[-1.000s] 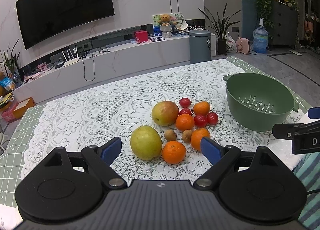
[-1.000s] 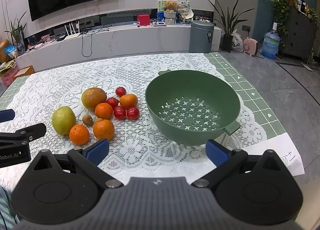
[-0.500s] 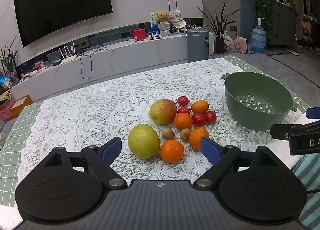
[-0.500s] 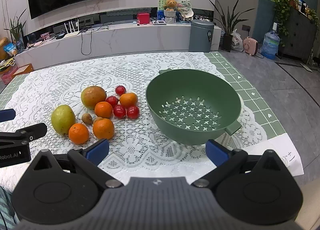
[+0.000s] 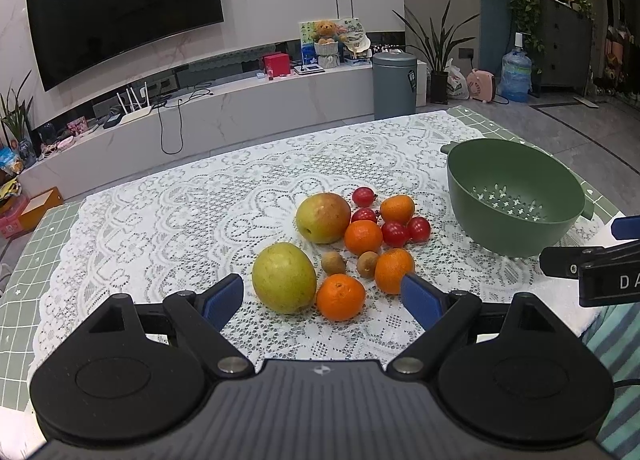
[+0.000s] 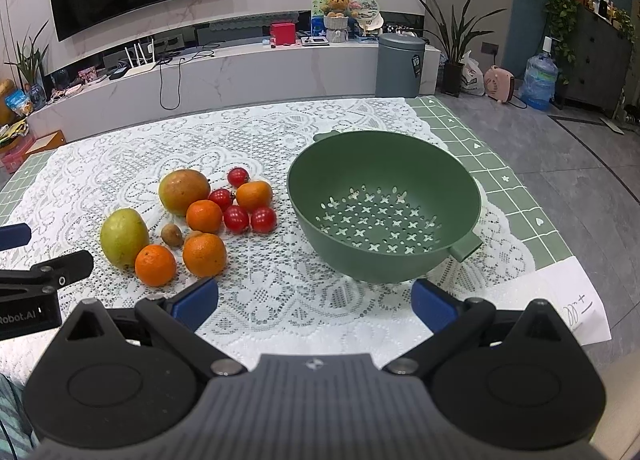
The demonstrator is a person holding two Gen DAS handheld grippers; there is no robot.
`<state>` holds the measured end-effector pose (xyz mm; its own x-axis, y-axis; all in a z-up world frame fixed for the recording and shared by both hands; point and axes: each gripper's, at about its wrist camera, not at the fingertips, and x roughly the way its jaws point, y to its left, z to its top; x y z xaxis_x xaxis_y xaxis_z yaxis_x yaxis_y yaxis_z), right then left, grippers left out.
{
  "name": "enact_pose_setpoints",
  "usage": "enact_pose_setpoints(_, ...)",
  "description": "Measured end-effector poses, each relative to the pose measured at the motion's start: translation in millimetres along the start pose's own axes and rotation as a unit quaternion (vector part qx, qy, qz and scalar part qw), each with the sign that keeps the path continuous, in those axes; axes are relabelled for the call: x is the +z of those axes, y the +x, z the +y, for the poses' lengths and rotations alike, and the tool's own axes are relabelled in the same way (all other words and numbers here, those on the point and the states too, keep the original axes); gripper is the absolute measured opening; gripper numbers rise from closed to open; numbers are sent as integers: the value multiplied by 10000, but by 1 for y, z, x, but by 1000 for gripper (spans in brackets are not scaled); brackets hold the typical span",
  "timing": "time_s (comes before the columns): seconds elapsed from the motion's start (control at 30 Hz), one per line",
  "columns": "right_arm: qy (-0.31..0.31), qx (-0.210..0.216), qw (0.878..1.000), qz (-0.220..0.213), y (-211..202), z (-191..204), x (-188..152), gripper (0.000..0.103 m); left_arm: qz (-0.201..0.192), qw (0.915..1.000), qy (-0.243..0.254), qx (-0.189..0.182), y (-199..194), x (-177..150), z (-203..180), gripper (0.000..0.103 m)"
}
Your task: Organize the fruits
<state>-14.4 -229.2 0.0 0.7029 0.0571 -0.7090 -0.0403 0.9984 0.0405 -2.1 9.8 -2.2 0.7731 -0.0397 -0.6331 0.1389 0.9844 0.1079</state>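
Left gripper (image 5: 322, 296), jaws wide open and empty, sits right in front of the fruit (image 5: 340, 297), while the equally open right gripper (image 6: 314, 302) faces the colander (image 6: 384, 179).

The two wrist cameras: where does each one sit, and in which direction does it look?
Left wrist view: sits on the left gripper, looks forward at the fruit pile; its open fingers show, the right gripper at the edge.
Right wrist view: sits on the right gripper, faces the empty green colander; the left gripper shows at its left edge.
Shared: fruit, colander, lace tablecloth.
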Motion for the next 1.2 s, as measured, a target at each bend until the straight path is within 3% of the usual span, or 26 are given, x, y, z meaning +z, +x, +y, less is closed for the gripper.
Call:
enact_pose_setpoints(0.9, -50, 51, 10000, 43, 1, 7, -1, 99, 52, 9998, -188, -2, -1, -4, 9, 103)
enact_pose_setpoints(1.2, 22, 203, 9997, -130, 3, 5, -6, 99, 168, 9996, -247, -6, 4, -7, 13, 103)
